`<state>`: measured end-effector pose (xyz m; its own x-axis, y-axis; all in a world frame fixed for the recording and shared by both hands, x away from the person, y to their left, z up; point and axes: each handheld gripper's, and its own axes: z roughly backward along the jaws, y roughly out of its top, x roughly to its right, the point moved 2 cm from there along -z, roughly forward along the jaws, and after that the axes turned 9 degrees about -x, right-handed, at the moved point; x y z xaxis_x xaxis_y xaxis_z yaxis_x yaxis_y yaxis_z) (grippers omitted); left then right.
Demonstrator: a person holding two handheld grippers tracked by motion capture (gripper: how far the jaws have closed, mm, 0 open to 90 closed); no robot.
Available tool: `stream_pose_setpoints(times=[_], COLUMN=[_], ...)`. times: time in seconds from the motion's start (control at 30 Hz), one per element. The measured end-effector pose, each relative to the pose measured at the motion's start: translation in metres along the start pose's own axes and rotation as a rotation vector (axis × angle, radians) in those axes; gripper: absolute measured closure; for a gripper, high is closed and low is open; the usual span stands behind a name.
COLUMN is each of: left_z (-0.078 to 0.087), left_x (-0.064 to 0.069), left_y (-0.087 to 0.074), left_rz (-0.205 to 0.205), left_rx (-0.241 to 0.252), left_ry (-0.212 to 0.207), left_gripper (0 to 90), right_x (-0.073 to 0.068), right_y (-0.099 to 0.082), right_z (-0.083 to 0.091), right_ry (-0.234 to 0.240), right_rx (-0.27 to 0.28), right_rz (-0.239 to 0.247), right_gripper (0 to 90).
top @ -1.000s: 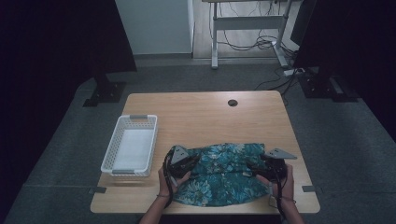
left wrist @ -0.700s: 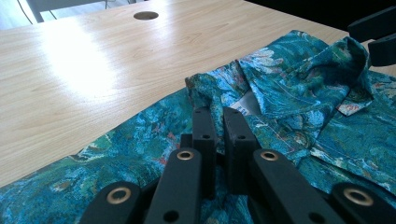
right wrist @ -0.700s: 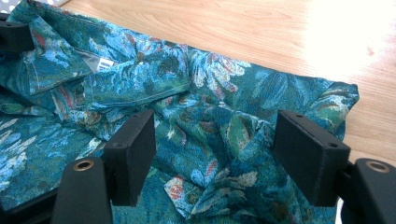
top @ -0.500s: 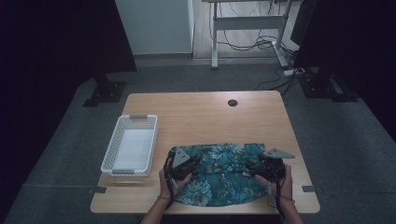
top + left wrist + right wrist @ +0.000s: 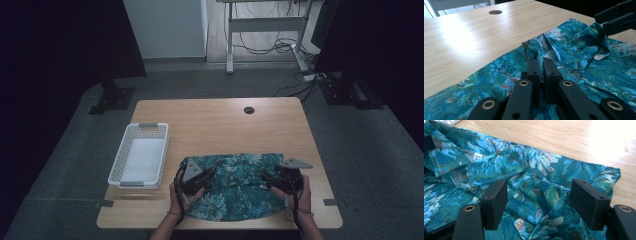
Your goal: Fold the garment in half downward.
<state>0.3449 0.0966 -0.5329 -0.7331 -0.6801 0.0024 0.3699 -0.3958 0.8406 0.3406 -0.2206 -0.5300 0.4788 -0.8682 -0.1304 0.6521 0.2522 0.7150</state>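
One teal floral shirt lay rumpled on the near half of the table, w/ its front hem at the near edge. In the right gripper view a small white label showed inside a grey neckband, upper left of the cloth.

Two grippers, one per hand. Left gripper sat on the shirt's left part, hand behind it. In the left gripper view its jaws were together, pinched on a raised fold of the shirt; cloth rose in a small ridge just past the tips. Right gripper was over the shirt's right part, hand behind it. In the right gripper view its jaws stood wide apart, w/ bunched shirt cloth between them, pads not pressing on it. Right gripper's jaws also showed at the top right corner of the left gripper view, near a lifted bit of fabric; can't tell if touching.

One white slotted basket sat left of the shirt, near but apart from it, at the table's left side. One dark round hole in the tabletop, far side, well apart from the shirt. Two grey three-cornered plates, one atop each gripper.

Beyond the table: grey floor, one desk frame w/ loose cables, dark stands at both sides.
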Motion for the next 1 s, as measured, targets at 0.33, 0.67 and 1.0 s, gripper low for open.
stream_pose_setpoints(times=[0.33, 0.67, 1.0], left_z=[0.012, 0.022, 0.024], left_x=[0.012, 0.024, 0.028], left_y=[0.005, -0.009, -0.021], left_rz=[-0.055, -0.126, -0.136], left_rx=[0.011, -0.031, -0.063], left_ry=[-0.036, -0.113, -0.138], left_gripper=[85.2, 85.0, 84.6], right_x=[0.004, 0.012, 0.004], right_y=[-0.007, -0.013, -0.005], right_z=[0.001, 0.004, 0.002], right_ry=[-0.001, -0.010, 0.001], right_rx=[0.004, 0.008, 0.008], right_rz=[-0.016, -0.038, -0.013], right_gripper=[29.9, 29.9, 30.0])
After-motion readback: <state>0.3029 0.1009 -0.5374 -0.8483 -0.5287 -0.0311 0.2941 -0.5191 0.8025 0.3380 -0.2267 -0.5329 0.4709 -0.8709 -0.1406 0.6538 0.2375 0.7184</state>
